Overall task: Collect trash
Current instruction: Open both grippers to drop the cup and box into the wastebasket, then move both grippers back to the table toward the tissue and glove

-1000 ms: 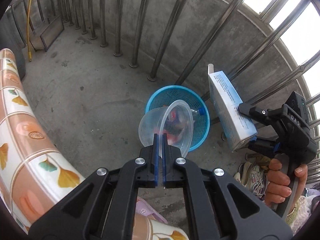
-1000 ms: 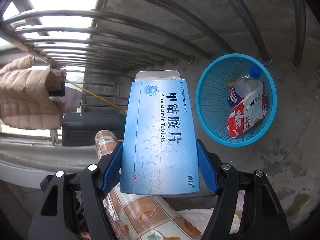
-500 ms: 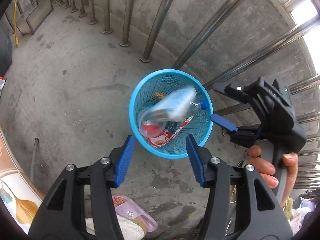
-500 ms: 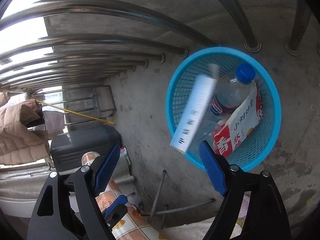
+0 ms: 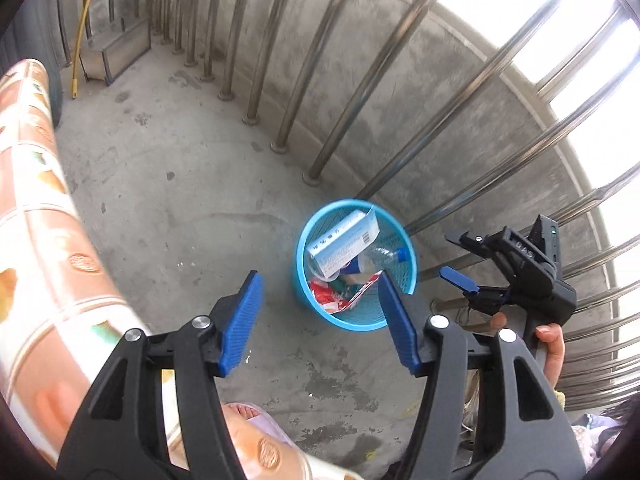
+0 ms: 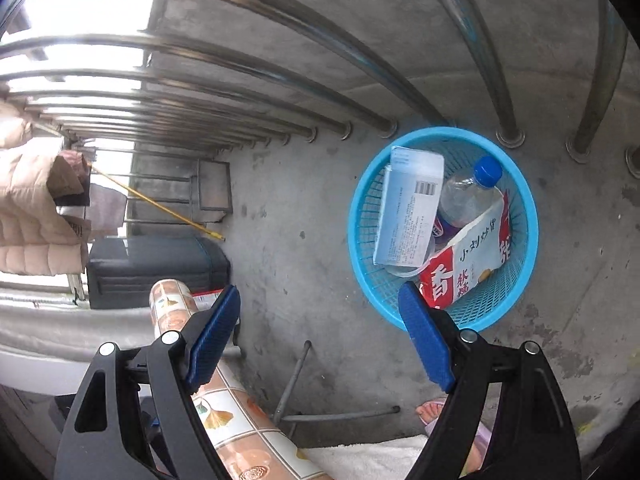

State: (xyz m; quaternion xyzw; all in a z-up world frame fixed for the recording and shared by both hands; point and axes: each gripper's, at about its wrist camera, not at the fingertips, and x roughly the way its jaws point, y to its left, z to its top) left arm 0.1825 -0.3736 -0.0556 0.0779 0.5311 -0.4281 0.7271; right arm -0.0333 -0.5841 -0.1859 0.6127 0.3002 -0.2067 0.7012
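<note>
Left gripper (image 5: pixel 320 316) jaws have just been opening and stand apart, nothing between them; right gripper (image 6: pixel 320 336) spread wide, likewise empty; medicine box (image 6: pixel 410 208) lies inside blue basket (image 6: pixel 360 240) on the concrete floor near the railing, beside bottle (image 6: pixel 468 196) and snack bag (image 6: pixel 468 264).

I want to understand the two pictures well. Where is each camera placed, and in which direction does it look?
Left wrist: sits on the left gripper, looks down at the blue basket; the right gripper and its hand show.
Right wrist: sits on the right gripper, looks down at the blue basket; a sandalled foot shows.
Shared: basket, medicine box, bottle, railing.
</note>
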